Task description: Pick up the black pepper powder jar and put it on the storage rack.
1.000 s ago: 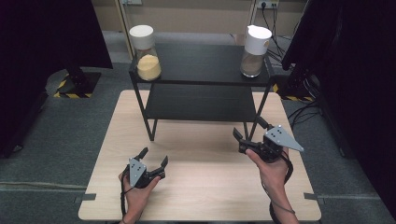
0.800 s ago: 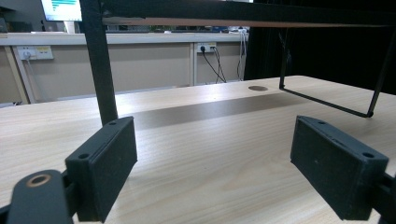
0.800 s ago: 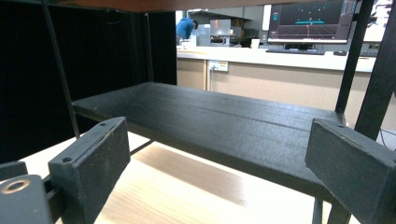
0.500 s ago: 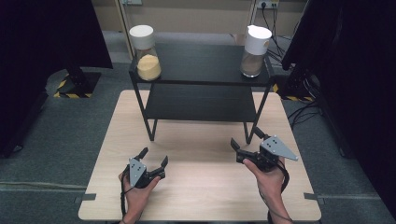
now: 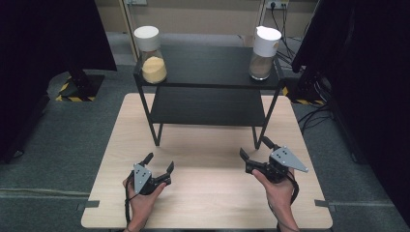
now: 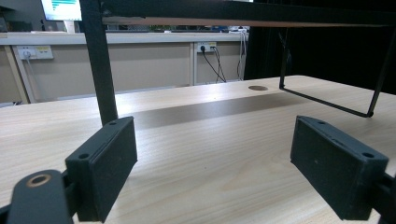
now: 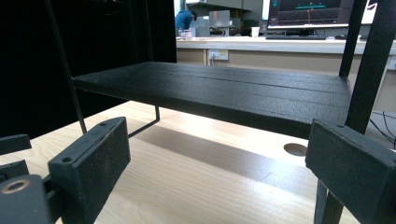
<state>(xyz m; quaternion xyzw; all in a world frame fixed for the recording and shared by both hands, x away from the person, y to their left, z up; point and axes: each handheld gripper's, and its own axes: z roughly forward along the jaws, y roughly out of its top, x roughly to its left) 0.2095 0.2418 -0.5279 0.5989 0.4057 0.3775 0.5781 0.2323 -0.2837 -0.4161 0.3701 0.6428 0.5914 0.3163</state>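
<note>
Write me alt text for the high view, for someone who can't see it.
Two hands hold open, empty grippers, left gripper and right gripper, low over a wooden table in front of a black two-tier shelf. Its top tier holds a jar of yellow grains on the left and a jar of brown grains on the right.

We see even overhead light on the worktop (image 5: pixel 208 145), with dark, underexposed curtains at both sides. The shelf rack (image 5: pixel 208 104) casts a soft shadow beneath itself. All views look slightly soft; backgrounds blur in both gripper views.
</note>
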